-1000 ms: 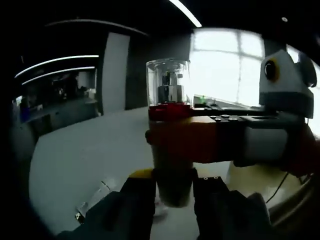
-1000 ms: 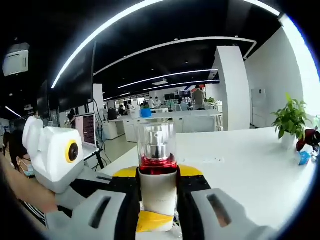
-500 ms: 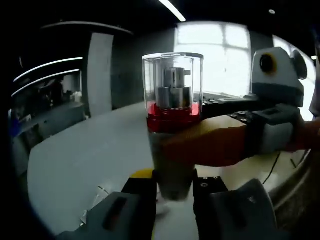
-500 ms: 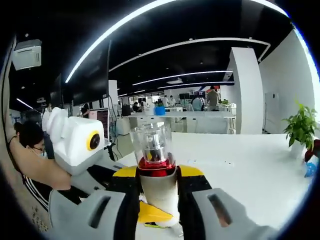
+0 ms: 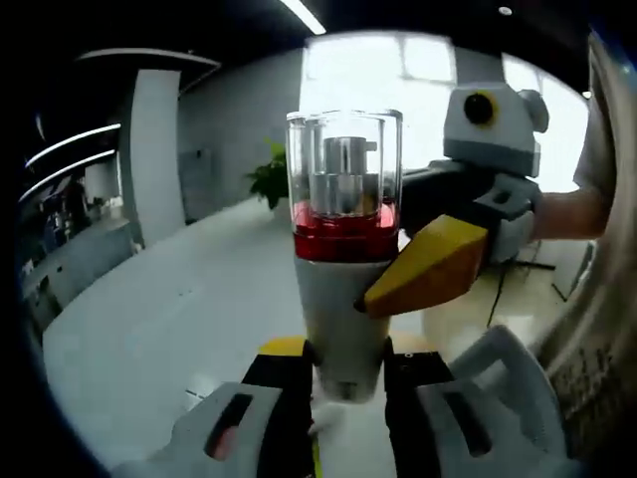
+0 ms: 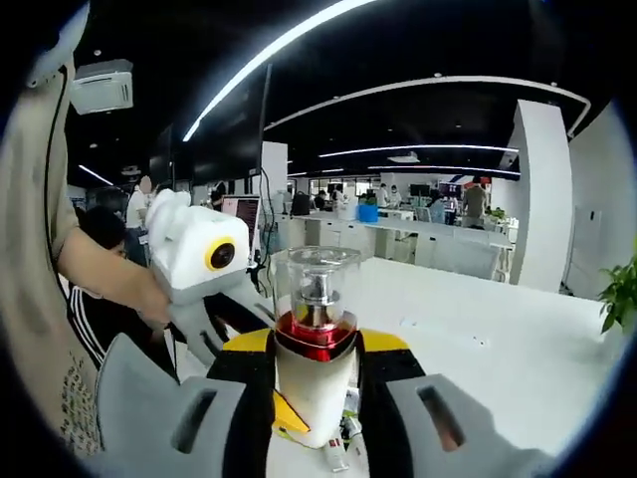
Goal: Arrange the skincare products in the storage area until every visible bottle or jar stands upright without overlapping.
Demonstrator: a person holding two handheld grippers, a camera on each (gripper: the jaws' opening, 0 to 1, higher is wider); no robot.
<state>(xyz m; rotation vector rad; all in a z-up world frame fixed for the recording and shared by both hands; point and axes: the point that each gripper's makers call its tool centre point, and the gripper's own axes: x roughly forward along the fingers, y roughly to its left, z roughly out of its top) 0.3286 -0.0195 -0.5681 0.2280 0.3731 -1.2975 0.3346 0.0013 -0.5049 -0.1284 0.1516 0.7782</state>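
Observation:
One skincare bottle [image 5: 343,289] with a white body, a red band and a clear cap over a silver pump stands upright above the white table [image 5: 159,329]. My left gripper [image 5: 346,366] is shut on its base, a black jaw on each side. My right gripper [image 5: 398,284] comes in from the right, its yellow jaw touching the bottle's side under the red band. In the right gripper view the same bottle [image 6: 315,368] sits between the yellow-edged jaws of my right gripper [image 6: 315,351], which is shut on it. The left gripper [image 6: 234,319] reaches in from the left there.
The table [image 6: 478,349] stretches away behind the bottle. Small tubes [image 6: 338,443] lie on it just below the bottle. A potted plant [image 5: 267,179] stands at the table's far side. A person's arm [image 6: 109,279] and shirt are at the left, close by.
Both views have swung round the bottle, which stays between the jaws. In the left gripper view the right gripper no longer crosses the bottle's front and now meets it from the right.

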